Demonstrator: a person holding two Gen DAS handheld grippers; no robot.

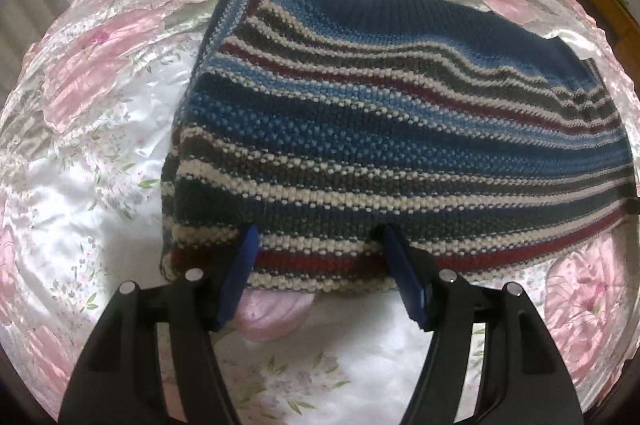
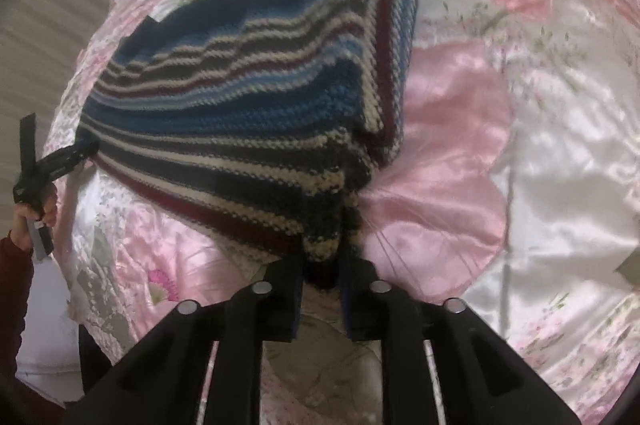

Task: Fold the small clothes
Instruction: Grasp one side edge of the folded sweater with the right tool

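Your right gripper [image 2: 322, 265] pinches the sweater [image 2: 248, 113] corner for folding; your left gripper [image 1: 316, 249] jaws, spread, straddle its hem on the bed [image 1: 100, 153].

The left gripper [image 1: 318, 249] is showing black plastic linkage arms, each carrying round silver screws [image 1: 193, 274], and blue finger pads [image 1: 240, 273]. The right gripper [image 2: 322, 265] is wearing the same black arms and silver screws. The person's sleeve [image 2: 12, 289] is showing dark red.
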